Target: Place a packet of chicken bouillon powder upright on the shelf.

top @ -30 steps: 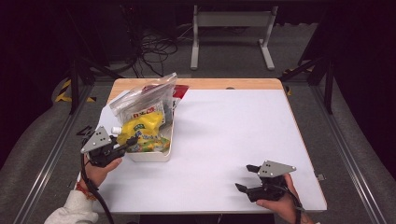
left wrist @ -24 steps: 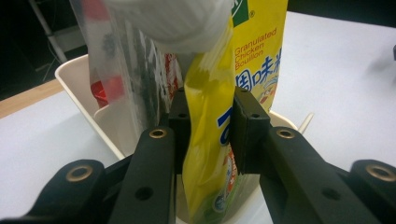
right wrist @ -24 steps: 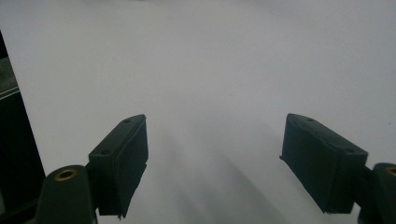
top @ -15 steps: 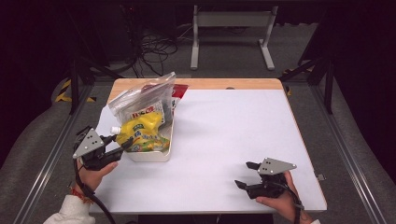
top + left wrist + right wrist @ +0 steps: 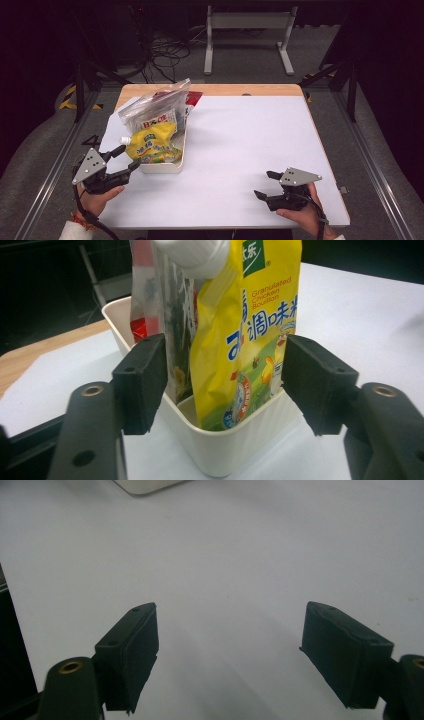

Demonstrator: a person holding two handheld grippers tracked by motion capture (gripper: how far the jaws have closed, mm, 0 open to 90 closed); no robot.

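Note:
A yellow chicken-bouillon pouch (image 5: 150, 145) (image 5: 250, 340) with a white cap (image 5: 192, 252) stands in a cream tub (image 5: 161, 167) (image 5: 220, 450) at the table's left. A clear zip bag (image 5: 152, 107) (image 5: 170, 315) leans behind it in the same tub. My left gripper (image 5: 129, 157) (image 5: 222, 375) sits just off the tub's near-left corner. Its jaws have just been opening, and the pads stand clear of the pouch on either side. My right gripper (image 5: 263, 184) (image 5: 230, 655) rests open near the front right, with only bare table between its pads.
A white mat (image 5: 250, 140) covers the table, with a wooden strip (image 5: 225, 90) along the far edge. A red packet (image 5: 193, 97) lies behind the tub. Dark floor, cables and a metal stand lie beyond the table.
The left gripper opened its jaws, let go of the yellow pouch and drew back toward the person. The pouch stayed in the tub. The right gripper kept still.

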